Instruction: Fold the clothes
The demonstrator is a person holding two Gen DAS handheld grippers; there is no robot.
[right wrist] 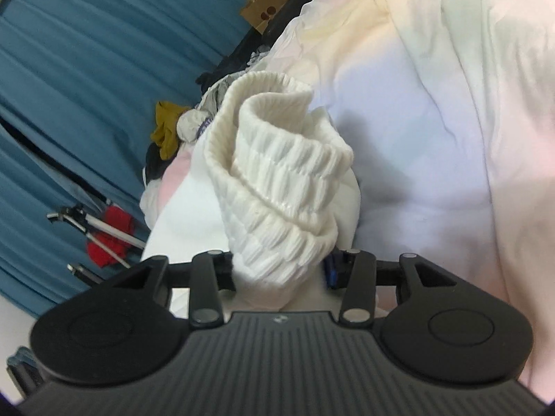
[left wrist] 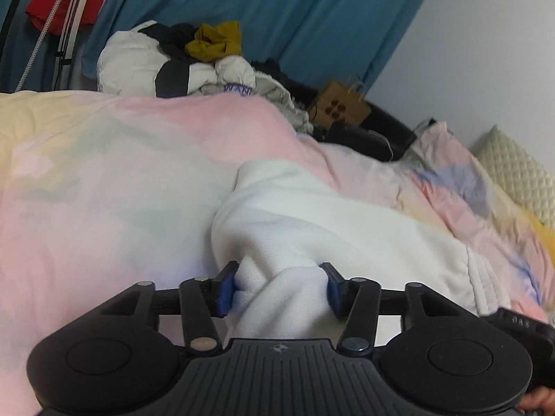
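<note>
Paper bag: we see a brown paper bag [left wrist: 341,105] with handles behind the bed; we cannot tell what is inside it.
Garment: we see a white garment [left wrist: 312,222] lying on the bed, one bunched part rising between the pads of the left gripper [left wrist: 279,286].
Left gripper: its blue pads [left wrist: 226,289] stand partly spread, each touching the soft white fabric at its side; how firmly they press we cannot tell.
Right gripper: the right gripper [right wrist: 281,265] has the ribbed cuff [right wrist: 277,173] of the white garment bunched between its jaws; the left pad is hidden, so we cannot tell if it pinches.
Bed: the bed cover [left wrist: 104,173] is pastel, pink, yellow and pale blue, smooth with soft wrinkles.
Clothes pile: behind the bed there is a pile of clothes [left wrist: 180,62], white and black pieces with a mustard one [left wrist: 215,41] on top.
Background: a blue curtain [left wrist: 277,10] hangs in folds; a red cloth [left wrist: 66,10] hangs on a rack at the far left.
Pillow: a quilted cream pillow [left wrist: 517,180] lies by the wall.
Textures: the cuff is thick ribbed knit, rolled and curled; the garment body is smooth and fleecy.
</note>
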